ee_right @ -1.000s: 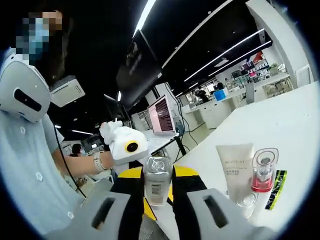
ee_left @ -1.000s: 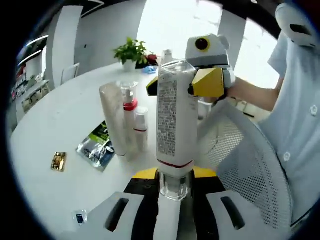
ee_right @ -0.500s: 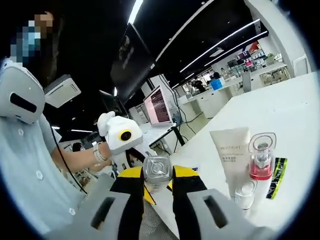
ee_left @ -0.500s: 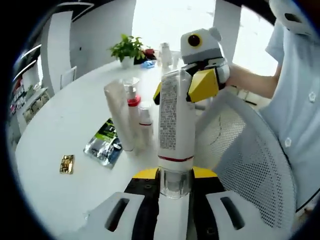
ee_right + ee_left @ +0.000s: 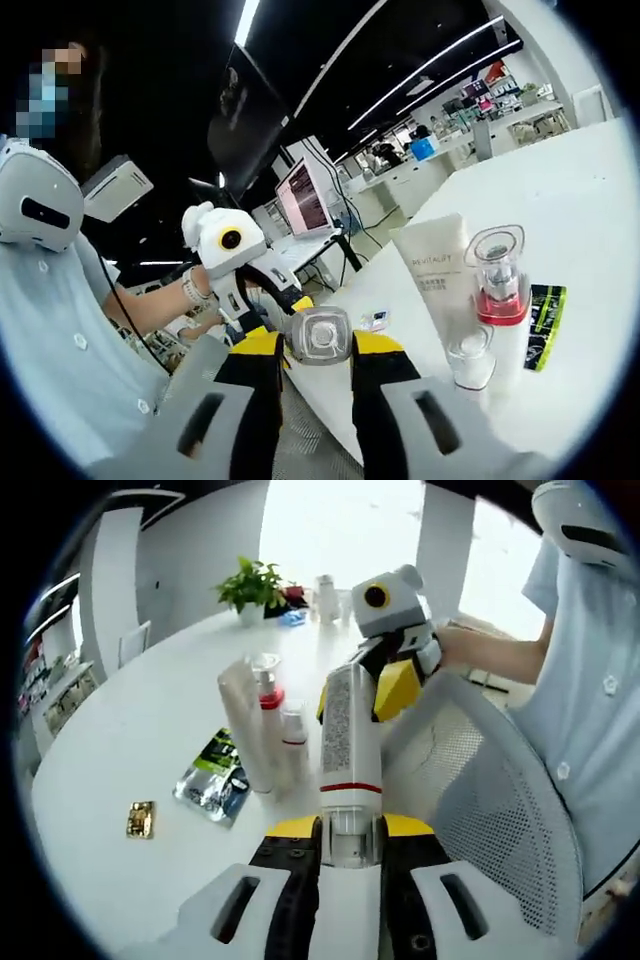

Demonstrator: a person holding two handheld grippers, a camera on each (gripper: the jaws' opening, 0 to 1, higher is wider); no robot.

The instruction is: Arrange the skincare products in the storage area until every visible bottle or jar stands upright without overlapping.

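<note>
In the left gripper view we see, at the far left on the white round table [image 5: 120,730], a small gold packet [image 5: 141,819], then a silvery sachet with a green and black label [image 5: 212,778] lying flat. Just right of it a white tube [image 5: 246,723] stands on its cap, touching a clear-capped pump bottle with a red collar [image 5: 266,693] and a smaller pump bottle [image 5: 293,742] beside it, all three upright and close together near the table edge. In the middle, our left gripper [image 5: 350,832] pinches the clear cap end of a tall white bottle [image 5: 350,745] between its jaws, while our right gripper [image 5: 388,680] clamps the bottle's far end, so the bottle hangs off the table, above a mesh chair [image 5: 490,810]. A potted plant [image 5: 257,583] sits at the far side. In the right gripper view the jaws press on the bottle's end, with the tube [image 5: 436,272] and pump bottles to the right.
</note>
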